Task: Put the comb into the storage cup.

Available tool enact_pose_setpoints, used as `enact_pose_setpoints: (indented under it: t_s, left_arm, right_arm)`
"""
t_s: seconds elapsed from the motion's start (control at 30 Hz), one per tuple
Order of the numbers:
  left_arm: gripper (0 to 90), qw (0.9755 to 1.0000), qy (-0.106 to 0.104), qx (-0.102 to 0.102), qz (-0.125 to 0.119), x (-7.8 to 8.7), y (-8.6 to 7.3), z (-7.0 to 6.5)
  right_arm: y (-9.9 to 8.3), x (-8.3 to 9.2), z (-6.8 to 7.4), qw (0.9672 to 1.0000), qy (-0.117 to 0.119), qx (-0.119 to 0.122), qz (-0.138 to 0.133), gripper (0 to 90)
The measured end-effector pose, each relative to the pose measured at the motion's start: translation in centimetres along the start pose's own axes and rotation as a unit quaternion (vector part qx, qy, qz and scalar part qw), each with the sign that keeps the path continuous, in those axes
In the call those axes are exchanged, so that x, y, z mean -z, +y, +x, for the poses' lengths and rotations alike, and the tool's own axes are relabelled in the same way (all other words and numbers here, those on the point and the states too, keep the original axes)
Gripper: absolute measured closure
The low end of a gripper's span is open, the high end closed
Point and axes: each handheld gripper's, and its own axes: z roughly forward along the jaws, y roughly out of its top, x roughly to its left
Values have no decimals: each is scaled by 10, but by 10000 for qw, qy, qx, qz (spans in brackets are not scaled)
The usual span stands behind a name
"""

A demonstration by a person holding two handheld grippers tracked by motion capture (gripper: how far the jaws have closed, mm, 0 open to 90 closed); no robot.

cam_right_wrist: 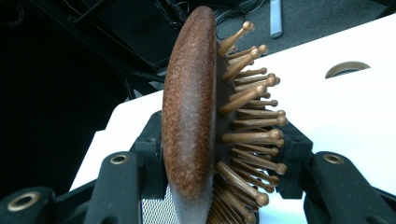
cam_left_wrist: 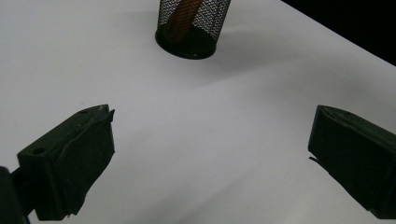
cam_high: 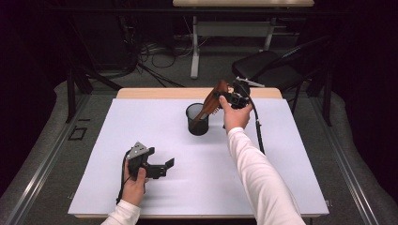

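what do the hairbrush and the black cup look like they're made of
The hairbrush looks like wood: reddish-brown back with a speckled, matte grain and round-tipped pegs in a lighter tan, though moulded plastic cannot be ruled out. The cup looks like black wire mesh, probably metal: the brush handle shows through its wall.

My right tongs (cam_right_wrist: 205, 186), matt black plastic with brass-looking rivets, close on a brown wooden hairbrush (cam_right_wrist: 189, 116) whose back looks finely speckled with a dull sheen; its wooden pins (cam_right_wrist: 252, 116) are smooth and round-tipped. The black wire-mesh cup (cam_left_wrist: 193, 23) looks like matt metal. My left tongs (cam_left_wrist: 210, 158) are dull black, over the counter's smooth, matt white sheet (cam_left_wrist: 210, 107).
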Motion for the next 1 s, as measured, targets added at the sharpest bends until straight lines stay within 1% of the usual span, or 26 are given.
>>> enact_pose_setpoints:
  t_s: [0.27,0.4,0.53,0.7,0.87,1.0]
  left_arm:
    - [4,10000,3,-6,5,0,0,0]
    - [4,10000,5,-9,7,0,0,0]
    - [4,10000,4,-22,9,0,0,-1]
    - [4,10000,-2,-26,21,-1,0,-1]
    - [4,10000,-4,-29,25,-1,-1,-1]
    - [4,10000,6,-41,35,-1,-1,-1]
  right_arm:
    - [0,0,-1,10000,13,57,-9,466]
    - [0,0,-3,10000,36,43,18,462]
    - [0,0,-4,9999,60,107,38,457]
    - [1,2,-7,9998,67,112,117,448]
    - [0,2,-9,9997,138,155,90,448]
    - [-1,1,-10,9997,187,108,58,444]
